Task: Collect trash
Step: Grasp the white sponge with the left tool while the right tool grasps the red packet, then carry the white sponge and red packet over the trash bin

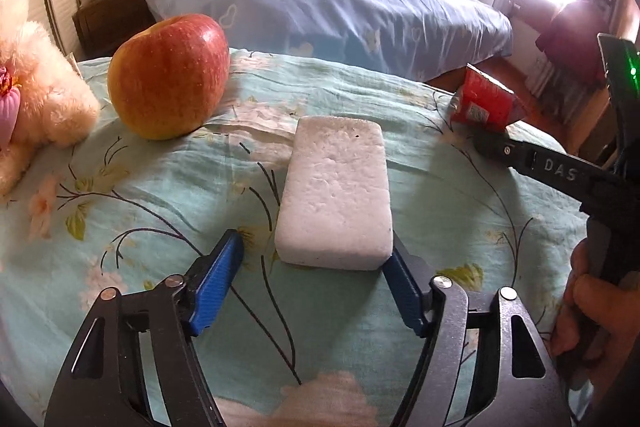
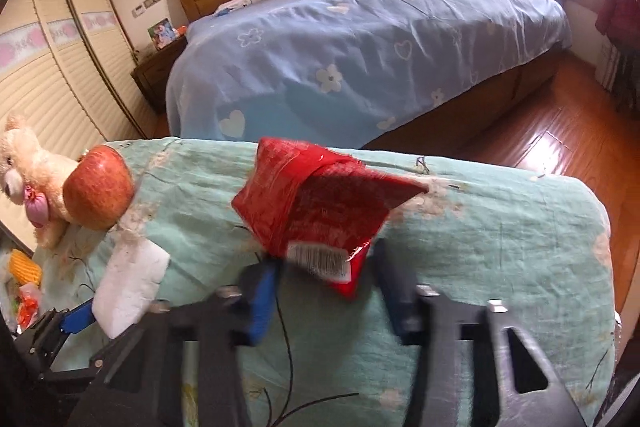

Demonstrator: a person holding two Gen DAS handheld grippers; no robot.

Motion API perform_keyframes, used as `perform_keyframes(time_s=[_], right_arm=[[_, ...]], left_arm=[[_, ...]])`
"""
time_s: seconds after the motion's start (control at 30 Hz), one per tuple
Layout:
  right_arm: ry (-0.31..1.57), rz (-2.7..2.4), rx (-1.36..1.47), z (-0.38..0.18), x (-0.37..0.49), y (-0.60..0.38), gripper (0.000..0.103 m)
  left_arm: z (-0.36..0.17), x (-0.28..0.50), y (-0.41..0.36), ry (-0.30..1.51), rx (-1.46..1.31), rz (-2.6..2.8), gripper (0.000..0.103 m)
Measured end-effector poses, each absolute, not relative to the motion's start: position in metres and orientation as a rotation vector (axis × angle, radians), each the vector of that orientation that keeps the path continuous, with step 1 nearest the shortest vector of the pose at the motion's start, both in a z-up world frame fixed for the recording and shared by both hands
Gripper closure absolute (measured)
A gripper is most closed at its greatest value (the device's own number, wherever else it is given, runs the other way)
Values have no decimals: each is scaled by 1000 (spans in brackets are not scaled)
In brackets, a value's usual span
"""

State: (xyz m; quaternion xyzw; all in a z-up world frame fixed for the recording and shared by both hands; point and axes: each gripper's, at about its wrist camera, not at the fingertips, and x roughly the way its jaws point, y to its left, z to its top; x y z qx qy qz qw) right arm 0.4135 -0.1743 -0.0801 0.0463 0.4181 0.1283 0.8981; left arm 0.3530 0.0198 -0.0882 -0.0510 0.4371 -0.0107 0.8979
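on a mint floral bedspread point(image 1: 460, 187), the left gripper point(image 1: 316, 259) stands with its blue pads spread at the near end of a white foam block point(image 1: 336, 187), while the right gripper point(image 2: 324, 291), blurred, flanks a crumpled red wrapper point(image 2: 316, 203), grip unclear, an apple point(image 1: 168, 75) nearby.

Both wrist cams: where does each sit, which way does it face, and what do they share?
Left wrist: on the left gripper, looking down its fingers at the foam block between them; a hand at the right edge.
Right wrist: on the right gripper, facing the red wrapper between its fingers.
Shared: block, wrapper, apple, plush toy, blue bed.
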Motion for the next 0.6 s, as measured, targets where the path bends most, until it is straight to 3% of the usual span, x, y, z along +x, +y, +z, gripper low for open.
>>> perform_keyframes(time_s=[0.07, 0.17, 0.6], right_arm=[[864, 264, 105, -80, 412, -177, 77], [865, 259, 97, -79, 406, -176, 97], [884, 312, 192, -79, 318, -196, 100]], left_arm=[[-88, 353, 20, 900, -111, -35, 44], [-88, 352, 18, 893, -104, -50, 56], [-80, 327, 16, 876, -152, -123, 62]])
